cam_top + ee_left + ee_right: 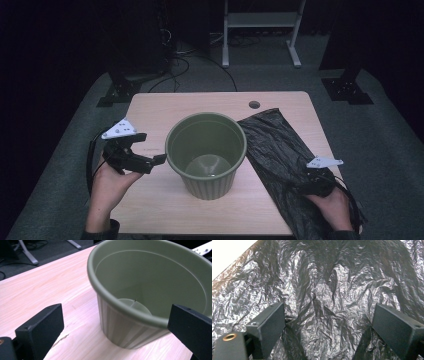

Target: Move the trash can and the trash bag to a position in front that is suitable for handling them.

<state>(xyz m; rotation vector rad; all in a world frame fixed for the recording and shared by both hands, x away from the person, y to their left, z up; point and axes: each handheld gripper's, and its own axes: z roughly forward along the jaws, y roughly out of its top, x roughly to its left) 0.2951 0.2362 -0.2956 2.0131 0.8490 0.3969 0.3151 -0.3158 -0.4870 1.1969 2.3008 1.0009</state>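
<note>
1. Green pot [206, 155] stands upright and empty at centre of the desk [150, 205].
2. Black bag [280, 150] lies flat and crumpled at right of frame, touching or just beside the pot; lower end hangs over the near desk edge.
3. Left tongs [145, 150], left of the pot: jaws apart, nothing between them, aimed at the pot's rim. Judged: placed to steady the pot.
4. Right tongs [324, 327], lower right of the high view, over the bag: jaws apart, hovering close above the plastic. Judged: about to pinch it.
5. Likely aim: line the pot with the bag.
</note>
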